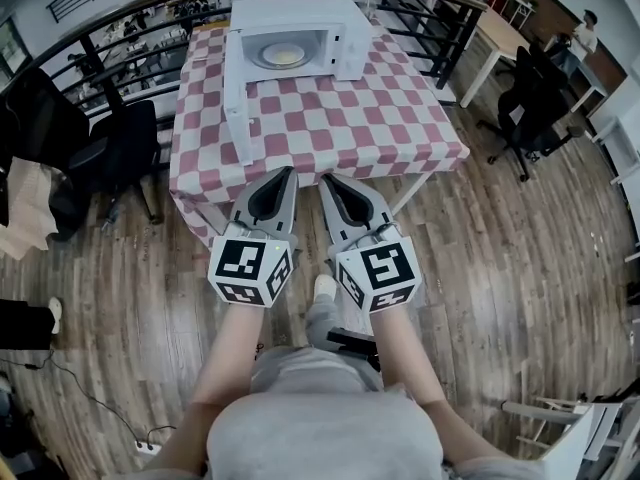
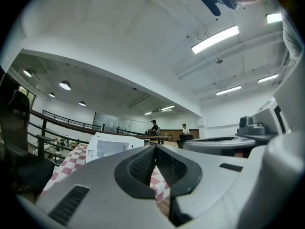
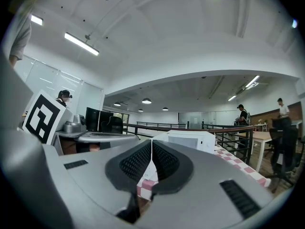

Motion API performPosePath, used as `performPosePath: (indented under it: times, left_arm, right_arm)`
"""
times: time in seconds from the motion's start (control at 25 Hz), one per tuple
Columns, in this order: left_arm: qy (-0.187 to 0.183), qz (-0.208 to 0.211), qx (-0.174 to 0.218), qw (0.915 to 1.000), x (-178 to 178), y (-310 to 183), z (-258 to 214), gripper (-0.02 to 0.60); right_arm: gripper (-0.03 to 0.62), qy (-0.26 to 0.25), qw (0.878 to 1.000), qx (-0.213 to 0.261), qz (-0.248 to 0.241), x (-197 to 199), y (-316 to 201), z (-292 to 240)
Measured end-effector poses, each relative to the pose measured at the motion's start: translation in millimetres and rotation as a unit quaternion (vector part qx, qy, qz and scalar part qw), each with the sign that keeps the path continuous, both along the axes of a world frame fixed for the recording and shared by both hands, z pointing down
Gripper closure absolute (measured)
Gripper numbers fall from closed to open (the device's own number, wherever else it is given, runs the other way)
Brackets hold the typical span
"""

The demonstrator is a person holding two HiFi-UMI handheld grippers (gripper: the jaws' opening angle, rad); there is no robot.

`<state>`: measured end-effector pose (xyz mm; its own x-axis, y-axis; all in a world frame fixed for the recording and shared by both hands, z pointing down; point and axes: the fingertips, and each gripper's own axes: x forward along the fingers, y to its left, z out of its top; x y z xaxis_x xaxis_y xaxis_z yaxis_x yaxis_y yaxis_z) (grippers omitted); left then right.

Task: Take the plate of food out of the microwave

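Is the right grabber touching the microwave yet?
Apart. In the head view, a wide stretch of checkered tablecloth lies between the right gripper and the microwave.

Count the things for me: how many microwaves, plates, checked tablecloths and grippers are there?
Microwave: 1
Plate of food: 1
Checked tablecloth: 1
Grippers: 2 (left gripper, right gripper)
Total: 5

A white microwave (image 1: 345, 26) stands at the far end of the checked table (image 1: 370, 123), door (image 1: 237, 108) open leftward, plate of food (image 1: 283, 56) inside. The left gripper (image 1: 288, 172) and right gripper (image 1: 327, 178) hover side by side at the near edge.
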<state>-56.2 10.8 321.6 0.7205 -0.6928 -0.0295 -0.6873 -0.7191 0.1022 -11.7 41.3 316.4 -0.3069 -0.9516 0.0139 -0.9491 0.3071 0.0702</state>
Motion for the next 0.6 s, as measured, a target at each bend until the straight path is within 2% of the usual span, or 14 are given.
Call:
performPosePath:
  times: [0.6]
  left_arm:
    - [-0.010,-0.012,-0.002,0.9999,60.5,-109.3,2.5,0.581]
  right_arm:
    - [0.566,-0.011,1.000,-0.002,-0.005,63.5,-114.8,1.2]
